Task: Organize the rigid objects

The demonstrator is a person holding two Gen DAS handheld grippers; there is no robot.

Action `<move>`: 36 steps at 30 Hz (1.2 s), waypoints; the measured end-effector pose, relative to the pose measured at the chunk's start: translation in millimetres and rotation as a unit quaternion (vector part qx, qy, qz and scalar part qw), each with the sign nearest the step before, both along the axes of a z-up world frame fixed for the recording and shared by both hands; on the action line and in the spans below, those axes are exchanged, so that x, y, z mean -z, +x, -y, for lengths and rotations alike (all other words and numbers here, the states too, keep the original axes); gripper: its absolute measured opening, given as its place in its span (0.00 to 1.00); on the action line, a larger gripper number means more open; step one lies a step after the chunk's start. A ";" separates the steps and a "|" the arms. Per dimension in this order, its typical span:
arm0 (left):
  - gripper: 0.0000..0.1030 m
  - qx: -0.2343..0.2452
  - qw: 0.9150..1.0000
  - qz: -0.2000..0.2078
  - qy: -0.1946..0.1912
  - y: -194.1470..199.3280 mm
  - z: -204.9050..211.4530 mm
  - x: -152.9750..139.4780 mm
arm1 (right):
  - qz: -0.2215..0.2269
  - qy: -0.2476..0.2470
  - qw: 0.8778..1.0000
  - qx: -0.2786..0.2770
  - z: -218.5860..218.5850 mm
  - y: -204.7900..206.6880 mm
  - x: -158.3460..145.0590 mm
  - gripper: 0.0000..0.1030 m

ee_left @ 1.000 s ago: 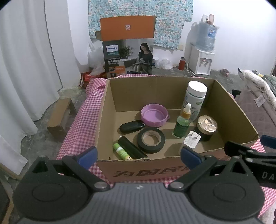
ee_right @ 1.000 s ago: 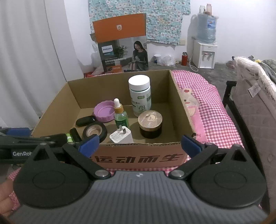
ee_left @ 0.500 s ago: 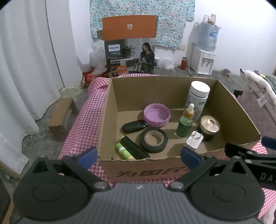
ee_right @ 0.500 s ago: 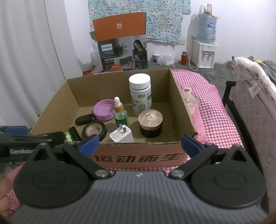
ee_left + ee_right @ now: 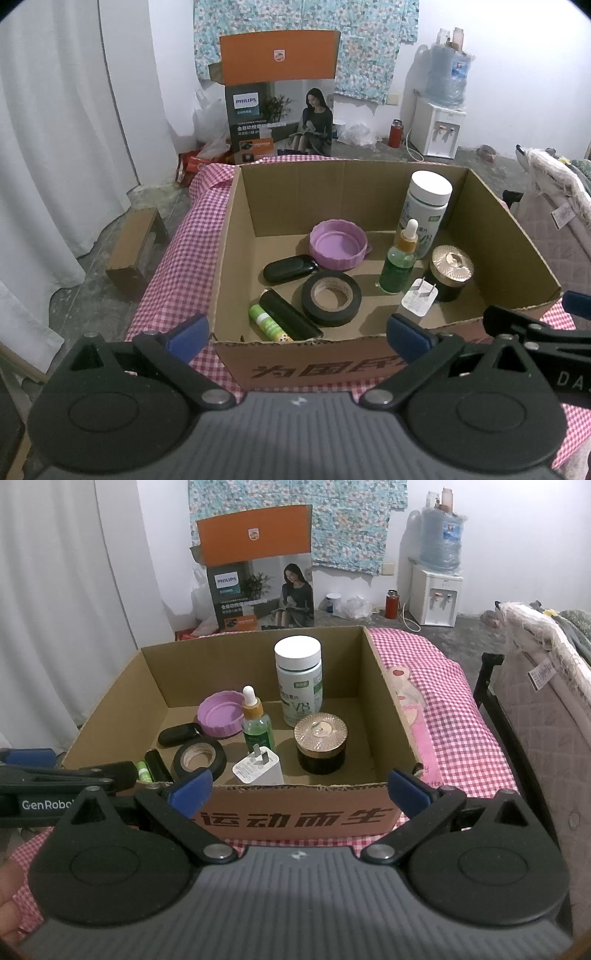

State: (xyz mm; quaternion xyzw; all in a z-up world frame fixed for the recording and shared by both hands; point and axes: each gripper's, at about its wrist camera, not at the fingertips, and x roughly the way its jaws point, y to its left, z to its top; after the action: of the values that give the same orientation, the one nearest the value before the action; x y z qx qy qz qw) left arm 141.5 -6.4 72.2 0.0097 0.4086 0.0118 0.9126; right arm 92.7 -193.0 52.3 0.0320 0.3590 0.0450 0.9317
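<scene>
An open cardboard box (image 5: 369, 365) (image 5: 295, 818) on a pink checked cloth holds a white pill bottle (image 5: 426, 212) (image 5: 299, 679), a green dropper bottle (image 5: 399, 264) (image 5: 255, 725), a gold-lidded dark jar (image 5: 450, 271) (image 5: 320, 744), a white plug (image 5: 419, 302) (image 5: 258, 770), black tape (image 5: 330, 298) (image 5: 199, 758), a purple lid (image 5: 338, 248) (image 5: 218, 718), a black oval case (image 5: 290, 268), a black tube (image 5: 288, 319) and a green tube (image 5: 266, 322). My left gripper (image 5: 297, 334) and right gripper (image 5: 299, 788) are both open and empty, just short of the box's near wall.
The cloth-covered table (image 5: 177, 258) drops off on the left to a concrete floor with a small brown box (image 5: 135, 247). A mattress on a dark frame (image 5: 535, 716) stands at the right. A Philips carton (image 5: 280, 96) and a water dispenser (image 5: 439, 125) stand beyond.
Both grippers have drawn back and risen slightly, so the box sits a little lower and farther in view. The things in the box have not moved.
</scene>
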 end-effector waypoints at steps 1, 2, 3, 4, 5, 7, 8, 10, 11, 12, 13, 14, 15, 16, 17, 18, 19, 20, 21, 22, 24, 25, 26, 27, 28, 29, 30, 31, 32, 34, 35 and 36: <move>1.00 0.000 1.000 0.000 0.000 -0.1 0.0 0.0 | 0.000 0.000 1.000 0.001 0.2 -0.2 0.6 0.99; 1.00 0.000 1.000 0.000 0.001 0.0 0.1 0.0 | -0.001 0.001 1.000 0.002 0.4 -0.5 1.3 0.99; 1.00 0.000 1.000 0.001 0.002 -0.1 0.2 -0.1 | -0.001 0.001 1.000 0.003 1.2 -0.6 1.8 0.99; 1.00 0.000 1.000 0.001 0.001 0.0 0.0 0.0 | -0.001 0.001 1.000 0.004 1.9 -0.7 2.1 0.99; 1.00 0.000 1.000 0.000 0.001 0.1 -0.1 0.1 | -0.001 0.001 1.000 0.004 2.2 -0.7 2.0 0.99; 1.00 0.000 1.000 0.000 0.000 0.0 0.4 0.0 | -0.001 0.000 1.000 0.002 1.8 -0.3 1.5 0.99; 1.00 0.000 1.000 0.000 0.001 0.1 0.6 0.0 | 0.000 0.001 1.000 0.002 2.8 -0.5 1.8 0.99; 1.00 0.000 1.000 0.000 0.001 0.0 0.3 0.1 | -0.001 0.001 1.000 0.002 2.0 -0.1 1.4 0.99; 1.00 0.000 1.000 0.000 0.001 0.1 0.4 0.0 | -0.002 0.001 1.000 0.003 2.9 -0.3 1.7 0.99; 1.00 0.000 1.000 0.000 0.001 0.0 0.2 0.0 | -0.002 0.000 1.000 0.004 2.1 -1.2 2.3 0.99; 1.00 0.000 1.000 0.000 0.001 0.2 0.2 0.1 | -0.001 0.000 1.000 0.005 1.6 -1.4 2.3 0.99; 1.00 0.000 1.000 -0.001 0.000 0.1 0.1 0.1 | -0.002 0.000 1.000 0.005 1.6 -1.3 2.3 0.99; 1.00 0.000 1.000 0.000 0.000 0.2 0.3 0.1 | -0.002 0.000 1.000 0.005 2.0 -1.4 2.4 0.99; 1.00 0.000 1.000 0.000 0.000 0.0 0.3 0.1 | -0.001 0.000 1.000 0.005 1.6 -1.3 2.2 0.99; 1.00 0.000 1.000 -0.001 0.001 0.6 0.3 0.2 | -0.002 0.000 1.000 0.005 2.8 -1.4 2.5 0.99; 1.00 0.000 1.000 -0.001 0.001 0.5 0.1 0.2 | -0.002 0.000 1.000 0.005 2.9 -1.3 2.5 0.99; 1.00 0.000 1.000 -0.001 0.000 0.3 -0.2 0.2 | -0.002 0.000 1.000 0.005 2.1 -1.8 2.7 0.99; 1.00 -0.001 1.000 -0.001 0.000 0.1 -0.4 0.2 | -0.002 0.000 1.000 0.006 2.6 -2.4 3.1 0.99; 1.00 -0.001 1.000 -0.001 0.000 0.1 -0.4 0.2 | -0.003 0.001 1.000 0.006 4.2 -2.8 3.4 0.99; 1.00 -0.001 1.000 -0.001 0.000 -0.2 -0.4 0.4 | -0.003 0.000 1.000 0.006 2.3 -2.2 3.0 0.99; 1.00 -0.001 1.000 -0.001 0.001 -0.1 -0.3 0.5 | -0.002 0.000 1.000 0.006 2.9 -2.4 3.1 0.99; 1.00 0.000 1.000 -0.002 0.001 0.2 -0.2 0.5 | -0.002 0.000 1.000 0.006 2.4 -2.1 2.9 0.99; 1.00 -0.001 1.000 -0.002 0.000 0.1 0.0 0.5 | -0.003 0.000 1.000 0.005 2.4 -2.0 2.9 0.99; 1.00 -0.001 1.000 -0.002 0.001 -0.3 -0.2 0.6 | -0.003 0.000 1.000 0.005 4.0 -2.5 3.4 0.99; 1.00 -0.001 1.000 -0.002 0.001 0.0 -0.1 0.7 | -0.003 0.000 1.000 0.005 2.4 -1.9 2.8 0.99; 1.00 -0.001 1.000 -0.002 0.001 0.0 -0.2 0.6 | -0.003 0.001 1.000 0.006 3.3 -2.1 3.4 0.99; 1.00 -0.001 1.000 -0.002 0.001 0.0 -0.2 0.6 | -0.004 0.001 1.000 0.006 4.9 -2.8 3.7 0.99; 1.00 -0.001 1.000 -0.002 0.001 0.0 -0.3 0.6 | -0.004 0.000 1.000 0.006 2.3 -2.3 3.2 0.99; 1.00 -0.001 1.000 -0.002 0.001 -0.2 -0.3 0.6 | -0.004 0.000 1.000 0.006 3.6 -2.9 3.5 0.99; 1.00 -0.001 1.000 -0.002 0.001 0.0 -0.2 0.5 | -0.004 0.000 1.000 0.006 2.3 -2.1 3.1 0.99; 1.00 -0.001 1.000 -0.002 0.001 0.1 -0.1 0.4 | -0.004 0.000 1.000 0.006 3.5 -2.6 3.3 0.99; 1.00 -0.001 1.000 -0.002 0.001 -0.2 -0.3 0.4 | -0.005 0.000 1.000 0.006 3.6 -2.8 3.3 0.99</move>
State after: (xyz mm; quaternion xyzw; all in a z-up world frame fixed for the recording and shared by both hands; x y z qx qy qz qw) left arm 141.3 -6.1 71.8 0.0104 0.4104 0.0131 0.9117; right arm 89.9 -196.6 48.9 0.0347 0.3631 0.0396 0.9303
